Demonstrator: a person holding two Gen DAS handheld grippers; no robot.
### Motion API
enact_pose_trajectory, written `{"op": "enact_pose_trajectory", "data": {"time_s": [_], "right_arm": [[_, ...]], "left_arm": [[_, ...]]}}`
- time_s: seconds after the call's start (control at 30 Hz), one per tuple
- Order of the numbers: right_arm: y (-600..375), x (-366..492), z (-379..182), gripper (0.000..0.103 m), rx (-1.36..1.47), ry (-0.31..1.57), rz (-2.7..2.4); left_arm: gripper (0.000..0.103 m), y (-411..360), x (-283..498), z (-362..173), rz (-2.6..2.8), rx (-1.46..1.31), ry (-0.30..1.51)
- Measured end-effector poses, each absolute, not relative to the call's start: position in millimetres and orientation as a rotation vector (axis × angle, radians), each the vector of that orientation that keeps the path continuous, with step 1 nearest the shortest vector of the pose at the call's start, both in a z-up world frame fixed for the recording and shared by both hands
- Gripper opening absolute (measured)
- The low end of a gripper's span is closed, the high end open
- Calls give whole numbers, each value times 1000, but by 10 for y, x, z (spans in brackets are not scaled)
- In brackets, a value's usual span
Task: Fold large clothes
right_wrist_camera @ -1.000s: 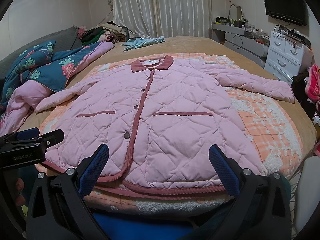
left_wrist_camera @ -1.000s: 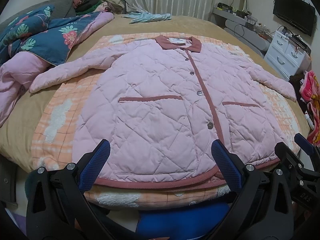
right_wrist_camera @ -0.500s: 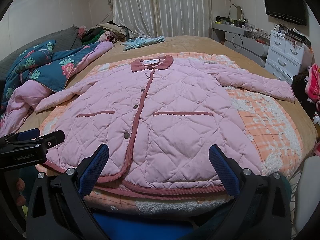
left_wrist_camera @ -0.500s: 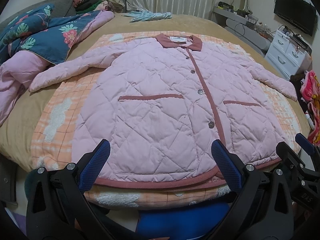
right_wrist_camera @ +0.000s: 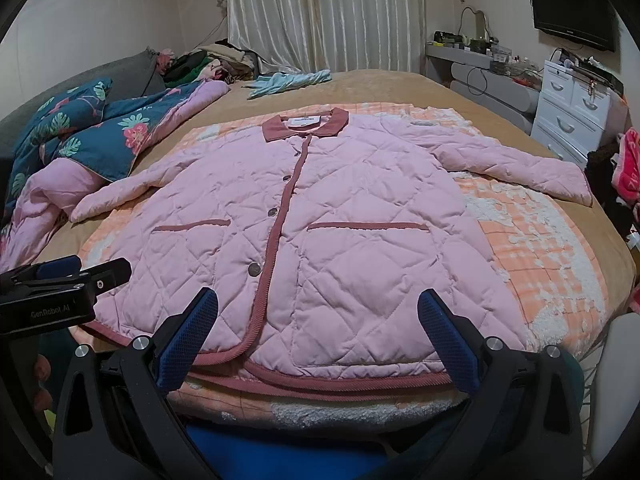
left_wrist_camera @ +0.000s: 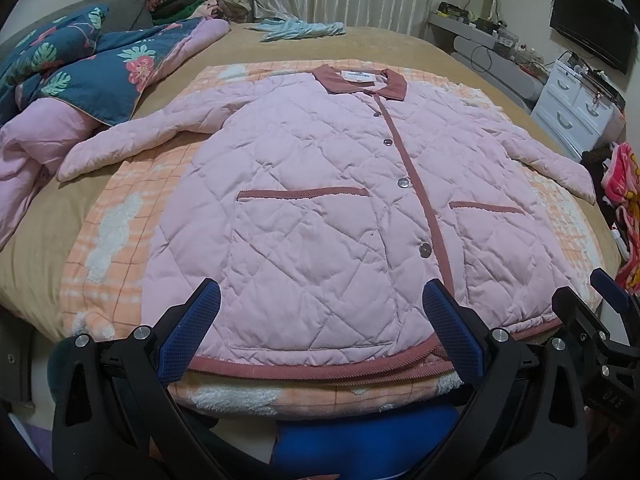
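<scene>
Pale curtains (right_wrist_camera: pixel 320 16), white drawers (right_wrist_camera: pixel 576 108), perhaps a wall-mounted television (right_wrist_camera: pixel 572 8)

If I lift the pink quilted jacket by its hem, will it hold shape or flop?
The pink quilted jacket will probably drape rather than stay flat: it lies soft and puffy. The sleeves, spread wide, would likely dangle and drag. Quilting suggests it is bulky yet light.

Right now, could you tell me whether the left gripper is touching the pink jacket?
Cannot tell. In the left wrist view, the open left gripper overlaps the pink jacket's hem, showing neither contact nor gap.
</scene>
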State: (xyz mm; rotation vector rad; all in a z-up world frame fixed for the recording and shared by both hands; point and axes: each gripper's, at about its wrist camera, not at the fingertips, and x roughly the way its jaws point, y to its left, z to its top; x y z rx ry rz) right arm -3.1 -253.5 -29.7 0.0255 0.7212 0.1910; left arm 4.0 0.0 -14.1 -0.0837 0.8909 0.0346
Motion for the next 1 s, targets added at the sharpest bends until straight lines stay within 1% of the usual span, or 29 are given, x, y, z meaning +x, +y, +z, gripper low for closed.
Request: {"op": "enact_pose_trajectory", "data": {"time_s": [0.43, 0.67, 1.0], "right_arm": [[-2580, 134, -289, 99, 25, 737, 191], [-2658, 495, -198, 99, 31, 740, 192], [-2803, 1169, -74, 99, 64, 741, 177]], "left_arm": [[95, 60, 225, -173, 57, -91, 922], [95, 85, 614, -229, 83, -88, 968], [95, 101, 1282, -211, 76, -113, 981]]}}
